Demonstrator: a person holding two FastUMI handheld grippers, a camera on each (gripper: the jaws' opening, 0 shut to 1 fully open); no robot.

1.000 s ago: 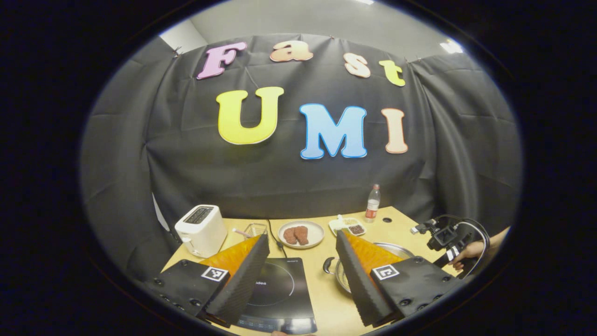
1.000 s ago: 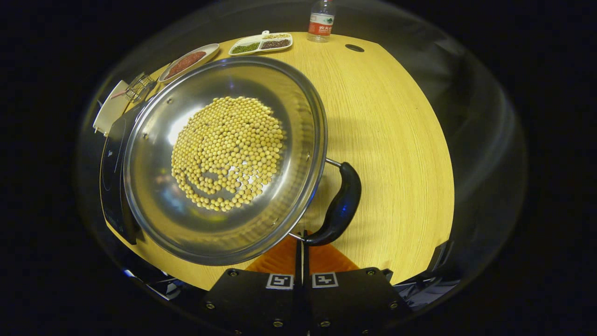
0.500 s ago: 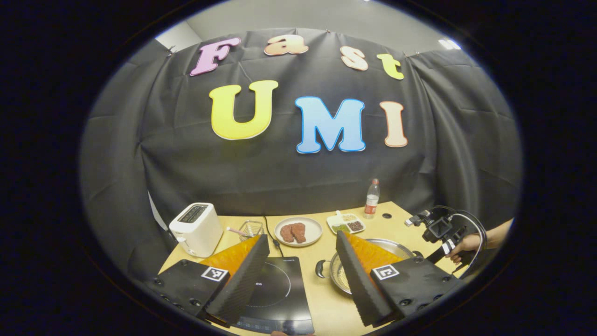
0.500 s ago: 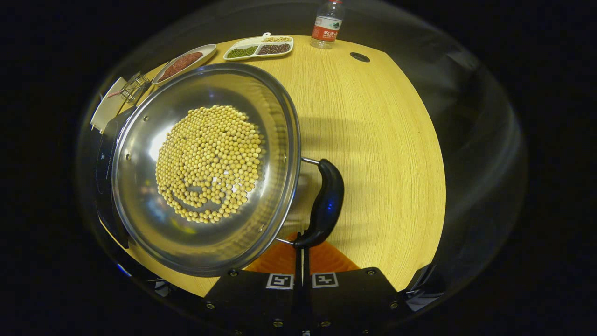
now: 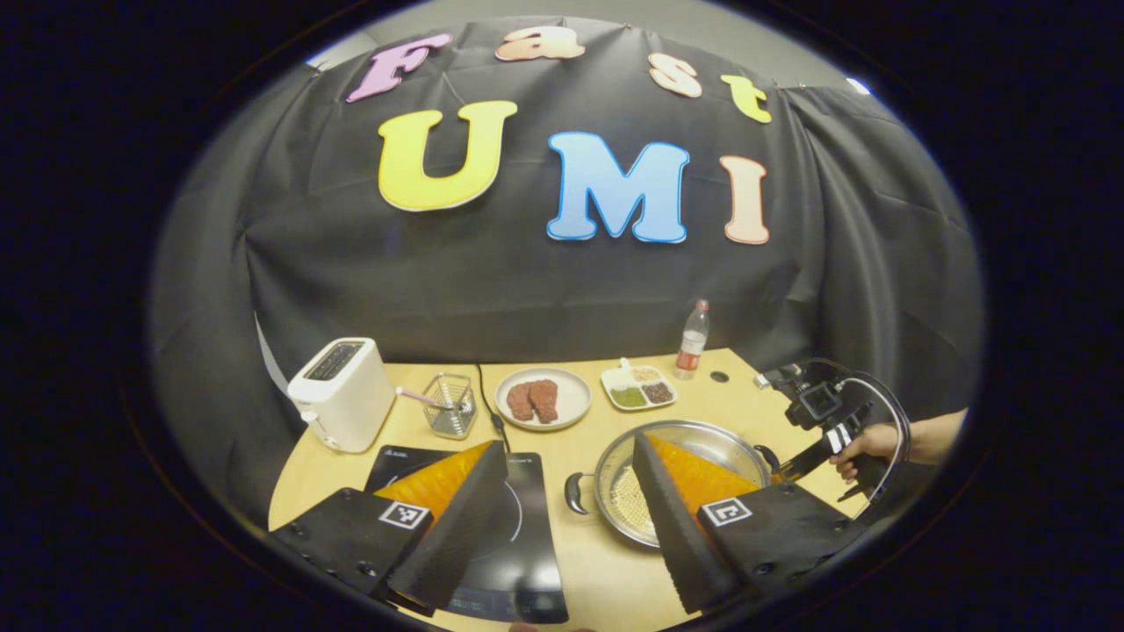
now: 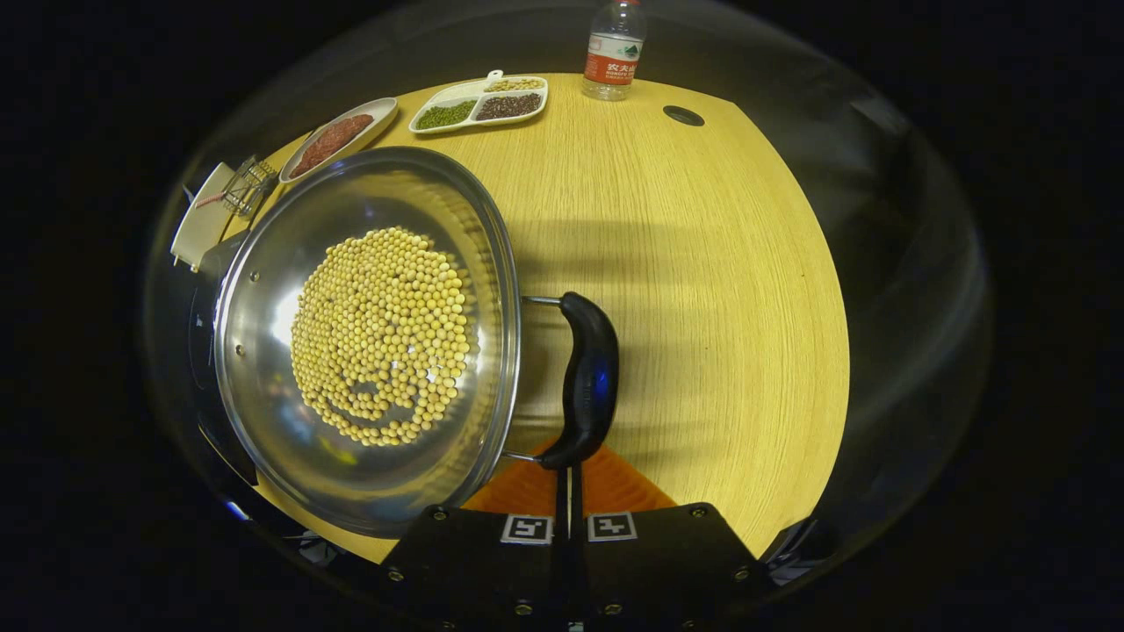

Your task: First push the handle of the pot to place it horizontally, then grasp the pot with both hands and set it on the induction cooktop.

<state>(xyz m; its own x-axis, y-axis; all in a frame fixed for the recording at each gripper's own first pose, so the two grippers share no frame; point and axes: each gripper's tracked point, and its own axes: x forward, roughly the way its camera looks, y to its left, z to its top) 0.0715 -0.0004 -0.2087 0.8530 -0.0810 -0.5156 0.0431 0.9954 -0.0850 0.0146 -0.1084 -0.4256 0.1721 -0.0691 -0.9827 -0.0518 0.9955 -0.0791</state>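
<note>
I'm looking down the right tool (image 6: 566,478), its fingers pressed flat together with nothing between them, tips touching the near end of the pot (image 6: 364,338)'s black handle (image 6: 588,382). I'm pushing, not gripping. The pot, carrying a bed of yellow beans (image 6: 382,338), is sitting on the worktop (image 6: 702,263), just right of the cooktop (image 5: 518,535). From this tool the handle is lying dead ahead, its long axis running away from me along the pot's right side, so I judge the nudge is close to done. My left tool (image 5: 562,527) is hanging wide apart and holding nothing, above the cooktop's near edge. The pot's other handle (image 5: 575,493) is facing it, just ahead between the fingers; that side is the left's to take. The hand (image 5: 856,443) holding the right tool is working at the pot's far rim.
</note>
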